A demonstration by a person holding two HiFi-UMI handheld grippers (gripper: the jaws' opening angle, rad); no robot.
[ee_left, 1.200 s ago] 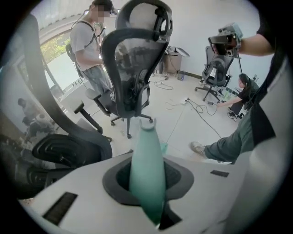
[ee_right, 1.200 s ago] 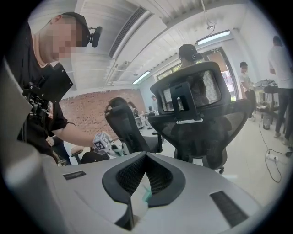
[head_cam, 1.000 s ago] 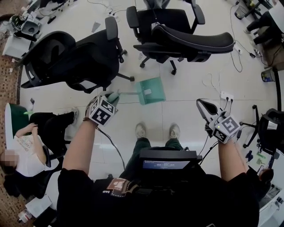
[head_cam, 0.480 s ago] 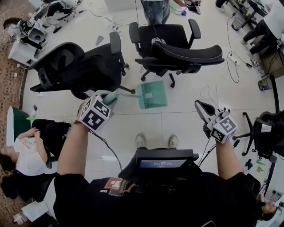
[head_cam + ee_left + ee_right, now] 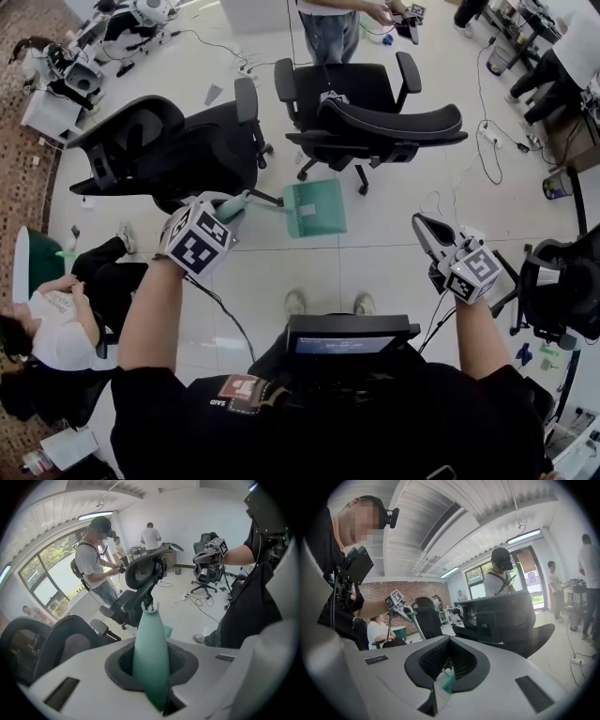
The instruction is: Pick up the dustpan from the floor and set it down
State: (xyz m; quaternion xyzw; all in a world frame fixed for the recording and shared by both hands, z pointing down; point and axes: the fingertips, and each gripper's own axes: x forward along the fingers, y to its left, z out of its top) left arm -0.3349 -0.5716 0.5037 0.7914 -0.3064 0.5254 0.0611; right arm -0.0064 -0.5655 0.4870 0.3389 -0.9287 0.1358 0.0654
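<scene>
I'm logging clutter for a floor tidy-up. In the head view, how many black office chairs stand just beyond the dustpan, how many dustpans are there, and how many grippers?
Black office chairs: 2
Teal dustpan: 1
Grippers, the left gripper and the right gripper: 2
Total: 5

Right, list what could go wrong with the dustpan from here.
The left gripper holds the dustpan only by its handle's end, so the pan could swing or twist in the jaws.
The pan hangs close to the base of the office chair and could knock it on the way down.
</scene>
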